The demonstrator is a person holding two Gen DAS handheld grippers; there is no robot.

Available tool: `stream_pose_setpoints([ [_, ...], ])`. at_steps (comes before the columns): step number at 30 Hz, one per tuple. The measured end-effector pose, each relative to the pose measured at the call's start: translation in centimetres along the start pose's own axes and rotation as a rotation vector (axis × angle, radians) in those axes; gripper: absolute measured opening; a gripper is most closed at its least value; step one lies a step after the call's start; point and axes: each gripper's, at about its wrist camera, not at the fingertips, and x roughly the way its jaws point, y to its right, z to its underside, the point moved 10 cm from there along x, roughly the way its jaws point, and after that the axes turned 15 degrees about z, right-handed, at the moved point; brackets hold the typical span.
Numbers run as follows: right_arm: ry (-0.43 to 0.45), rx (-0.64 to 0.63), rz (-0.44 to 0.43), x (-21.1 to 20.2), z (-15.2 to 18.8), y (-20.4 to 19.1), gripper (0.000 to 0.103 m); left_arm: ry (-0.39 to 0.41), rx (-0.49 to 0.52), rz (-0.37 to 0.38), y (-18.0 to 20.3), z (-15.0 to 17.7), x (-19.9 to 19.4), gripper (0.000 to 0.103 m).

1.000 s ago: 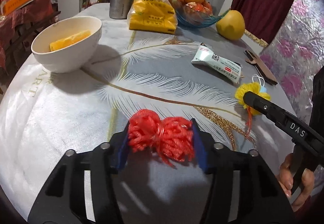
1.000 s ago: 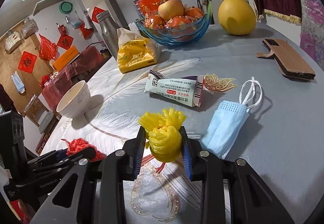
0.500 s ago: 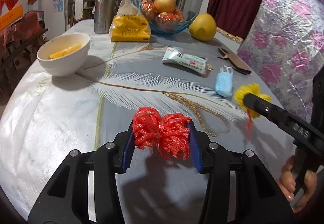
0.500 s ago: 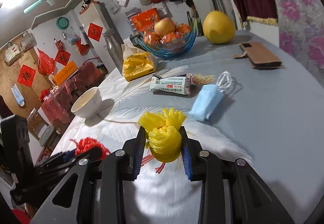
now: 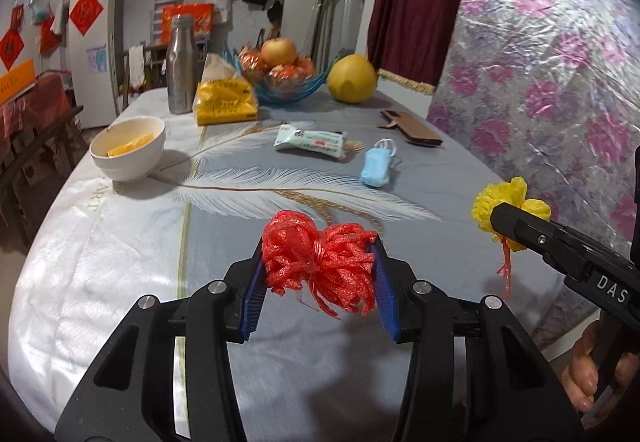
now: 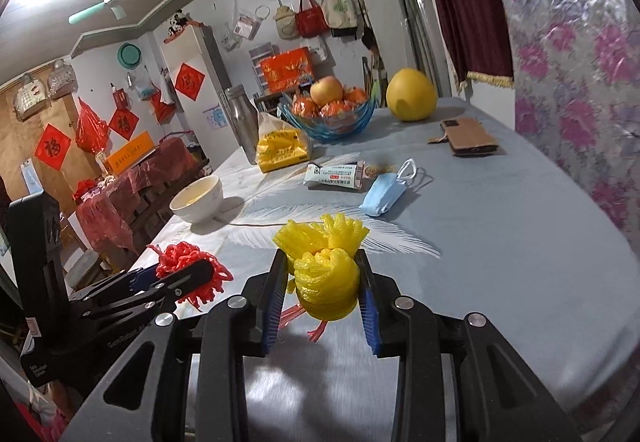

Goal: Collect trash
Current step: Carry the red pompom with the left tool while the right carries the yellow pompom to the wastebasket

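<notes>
My left gripper (image 5: pixel 319 248) is shut on a crumpled red net (image 5: pixel 318 266) and holds it above the near part of the table. My right gripper (image 6: pixel 322 262) is shut on a crumpled yellow net (image 6: pixel 324 274), raised above the table's near right side. The yellow net (image 5: pixel 502 202) and right gripper also show in the left wrist view; the red net (image 6: pixel 188 266) shows in the right wrist view. On the table lie a blue face mask (image 5: pixel 376 168) (image 6: pixel 384 192) and a white-green wrapper (image 5: pixel 310 140) (image 6: pixel 334 175).
A white bowl (image 5: pixel 128 150) with a yellow piece stands at the left. At the back are a steel bottle (image 5: pixel 181 64), a yellow tissue pack (image 5: pixel 224 102), a blue fruit bowl (image 5: pixel 286 82), a pomelo (image 5: pixel 352 79) and a brown phone case (image 5: pixel 412 126). A floral-covered wall (image 5: pixel 560 62) is at the right.
Both grippers have lifted and pulled back from the table with their nets still held. The table items now look farther away and more of the room shows.
</notes>
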Motion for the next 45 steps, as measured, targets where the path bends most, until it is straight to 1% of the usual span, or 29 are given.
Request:
stream_pose_setpoints([
  [14, 0.152, 0.000, 0.033, -10.9, 1.3, 2.5, 0.035, 0.095, 0.113, 0.034, 7.1, 0.6, -5.2, 0.047],
  [23, 0.238, 0.016, 0.082, -17.0, 2.9, 6.1, 0.035, 0.120, 0.199, 0.088, 13.0, 2.1, -7.2, 0.047],
  [26, 0.257, 0.025, 0.106, -18.8, 3.5, 8.0, 0.035, 0.110, 0.229, 0.117, 15.3, 2.8, -7.1, 0.047],
  [32, 0.278, 0.051, 0.152, -20.6, 4.3, 11.3, 0.035, 0.084, 0.291, 0.156, 19.1, 3.8, -5.9, 0.047],
  [35, 0.274, 0.080, 0.171, -20.8, 4.8, 13.3, 0.036, 0.062, 0.311, 0.169, 20.3, 4.5, -5.1, 0.047],
  [45, 0.240, 0.135, 0.227, -20.4, 6.6, 17.9, 0.036, -0.040, 0.369, 0.220, 24.3, 7.6, -1.3, 0.047],
])
